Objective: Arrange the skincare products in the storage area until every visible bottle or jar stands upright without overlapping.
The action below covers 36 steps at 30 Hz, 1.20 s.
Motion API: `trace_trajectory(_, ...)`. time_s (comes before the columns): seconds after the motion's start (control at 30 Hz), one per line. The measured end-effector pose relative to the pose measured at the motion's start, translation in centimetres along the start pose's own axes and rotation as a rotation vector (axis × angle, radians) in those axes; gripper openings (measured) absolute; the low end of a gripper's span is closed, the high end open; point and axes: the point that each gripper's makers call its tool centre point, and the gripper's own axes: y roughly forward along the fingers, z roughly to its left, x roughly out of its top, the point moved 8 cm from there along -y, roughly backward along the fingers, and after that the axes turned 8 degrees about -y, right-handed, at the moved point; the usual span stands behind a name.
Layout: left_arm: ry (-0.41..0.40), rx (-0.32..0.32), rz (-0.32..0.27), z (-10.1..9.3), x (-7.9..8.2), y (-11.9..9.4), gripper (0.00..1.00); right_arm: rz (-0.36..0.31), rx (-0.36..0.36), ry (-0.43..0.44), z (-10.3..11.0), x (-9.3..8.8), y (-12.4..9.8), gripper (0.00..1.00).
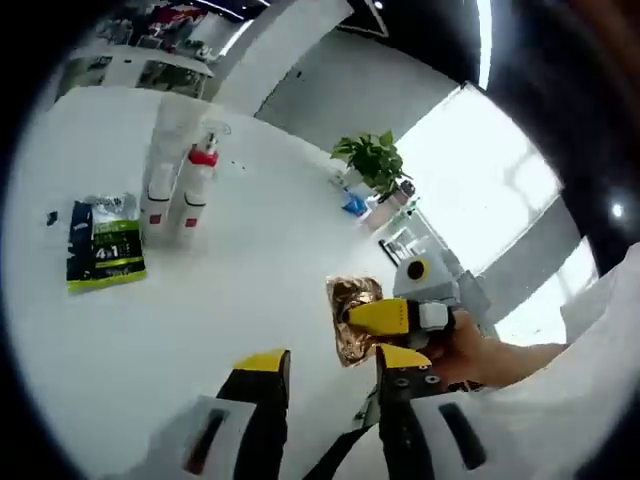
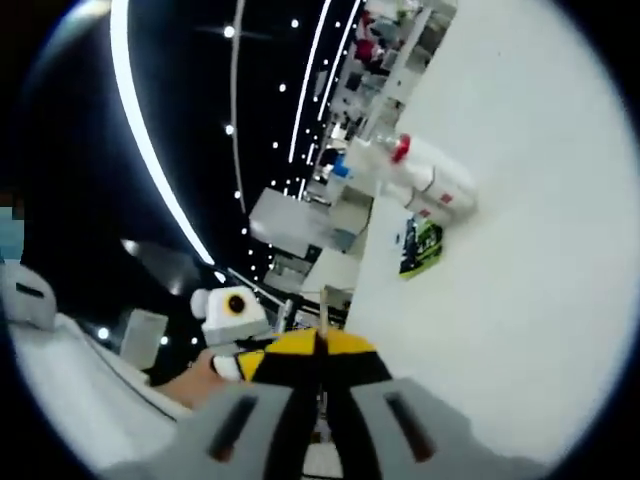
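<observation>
On the white counter [image 1: 250, 260] two tall white bottles stand upright and close together, one with a red top [image 1: 197, 185] and a plainer one [image 1: 160, 180] just beside it. A dark sachet with green print [image 1: 103, 245] lies flat near them, apart from both.

Nearer the edge, the right tongs [image 1: 385, 335], seen in the left gripper view, pinch a crinkled gold packet [image 1: 348, 315] between their yellow tips. In the right gripper view their tips meet, though the packet itself is not clear there. The left tongs [image 1: 325, 362] are spread and hold nothing.

Risks, as I judge them: the gold packet is soft and shiny, so it may slip or crumple if the pinch loosens. It may not stand upright at all when set down. If it goes in tight beside the bottles, a nudge could topple the tall, narrow pair, since they stand so near each other. Laying it over the sachet would leave things overlapping.
</observation>
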Motion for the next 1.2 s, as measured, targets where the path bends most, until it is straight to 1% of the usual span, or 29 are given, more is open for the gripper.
trace_trajectory(0.03,-0.022,-0.012,-0.005,-0.1,-0.2,0.2,0.32,-0.009,0.016,0.009,0.3,0.0,0.0,0.00)
trace_trajectory(0.13,-0.036,-0.042,0.003,-0.4,-0.8,0.6,0.26,-0.024,0.028,0.015,0.7,-0.1,0.1,0.00)
trace_trajectory(0.2,-0.058,-0.063,-0.003,-0.7,-1.0,0.8,0.24,-0.025,0.037,0.013,0.8,-0.2,0.1,0.00)
trace_trajectory(0.23,-0.063,-0.071,-0.006,-0.8,-1.1,0.8,0.20,-0.024,0.039,0.013,0.8,-0.3,0.1,0.00)
trace_trajectory(0.3,-0.091,-0.077,-0.018,-0.8,-1.2,0.8,0.16,-0.025,0.040,0.013,0.8,-0.4,0.2,0.00)
trace_trajectory(0.33,-0.122,-0.078,-0.033,-0.8,-1.3,0.8,0.14,-0.025,0.036,0.010,0.8,-0.4,0.2,0.00)
trace_trajectory(0.4,-0.131,-0.094,-0.033,-0.8,-1.4,0.8,0.09,-0.010,0.024,0.004,0.6,-0.6,0.3,0.00)
trace_trajectory(0.47,-0.142,-0.090,-0.033,-0.8,-1.6,0.7,0.07,-0.004,0.020,-0.005,0.6,-0.7,0.4,0.00)
trace_trajectory(0.53,-0.170,-0.109,-0.034,-0.7,-1.7,0.5,0.03,0.008,0.015,-0.015,0.7,-0.9,0.5,0.00)
trace_trajectory(0.57,-0.190,-0.108,-0.039,-0.7,-1.7,0.4,0.02,0.006,0.019,-0.015,0.7,-0.9,0.6,0.00)
trace_trajectory(0.63,-0.240,-0.127,-0.057,-0.7,-1.6,0.2,0.00,0.001,0.024,-0.023,0.8,-0.9,0.7,0.01)
trace_trajectory(0.67,-0.245,-0.134,-0.061,-0.7,-1.6,0.0,0.00,-0.001,0.023,-0.027,0.7,-0.8,0.8,0.02)
trace_trajectory(0.77,-0.247,-0.128,-0.065,-0.8,-1.6,-0.2,0.00,-0.004,0.022,-0.035,0.7,-0.8,1.0,0.03)
trace_trajectory(0.83,-0.259,-0.122,-0.066,-0.4,-1.5,-0.5,0.00,-0.009,0.010,-0.049,0.6,-0.9,1.1,0.06)
trace_trajectory(0.87,-0.274,-0.122,-0.069,-0.2,-1.4,-0.7,0.00,-0.013,0.006,-0.050,0.6,-0.9,1.1,0.07)
trace_trajectory(1.0,-0.290,-0.119,-0.077,0.1,-1.3,-1.3,0.00,-0.019,0.005,-0.041,0.5,-0.9,1.2,0.08)
trace_trajectory(1.2,-0.329,-0.106,-0.116,1.2,-0.7,-2.3,0.00,-0.026,-0.017,-0.057,-0.1,-0.8,1.4,0.09)
